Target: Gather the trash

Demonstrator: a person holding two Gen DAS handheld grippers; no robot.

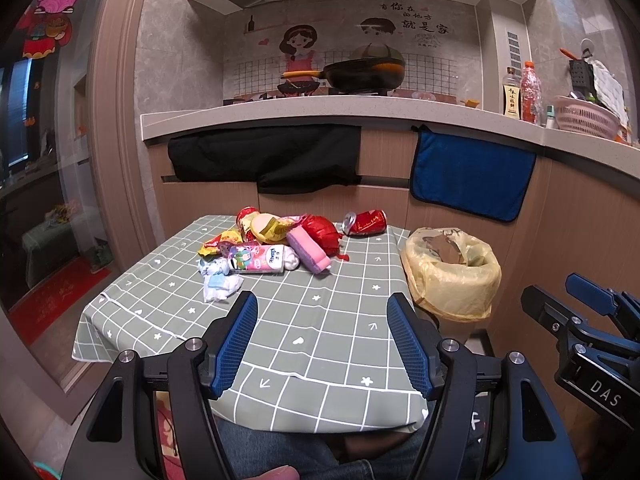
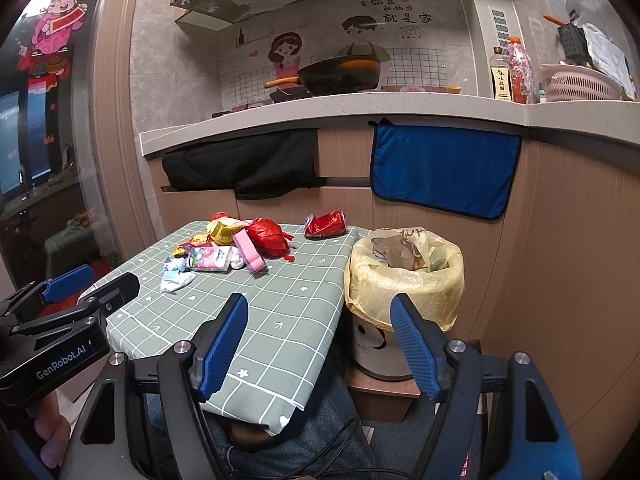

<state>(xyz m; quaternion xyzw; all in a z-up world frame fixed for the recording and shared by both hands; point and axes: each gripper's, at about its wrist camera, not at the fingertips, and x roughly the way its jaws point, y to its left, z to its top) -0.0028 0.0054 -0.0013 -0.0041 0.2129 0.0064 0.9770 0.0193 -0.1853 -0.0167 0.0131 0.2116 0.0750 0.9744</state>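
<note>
A pile of trash lies at the far side of the small table (image 1: 312, 344): a crushed red can (image 1: 366, 222), a red crumpled bag (image 1: 322, 232), a pink sponge (image 1: 308, 251), a pink tissue pack (image 1: 260, 259), white crumpled tissue (image 1: 220, 286) and snack wrappers (image 1: 268, 226). A trash bin with a yellow liner (image 1: 452, 276) stands right of the table; it also shows in the right wrist view (image 2: 404, 276). My left gripper (image 1: 322, 344) is open and empty over the table's near part. My right gripper (image 2: 318, 344) is open and empty near the table's right edge, in front of the bin.
A kitchen counter (image 1: 320, 114) runs behind the table, with a wok (image 1: 360, 74), bottles (image 1: 520, 96) and a pink basket (image 1: 586, 118). A black cloth (image 1: 264, 158) and a blue towel (image 1: 472, 174) hang from the cabinets. A glass door stands at the left.
</note>
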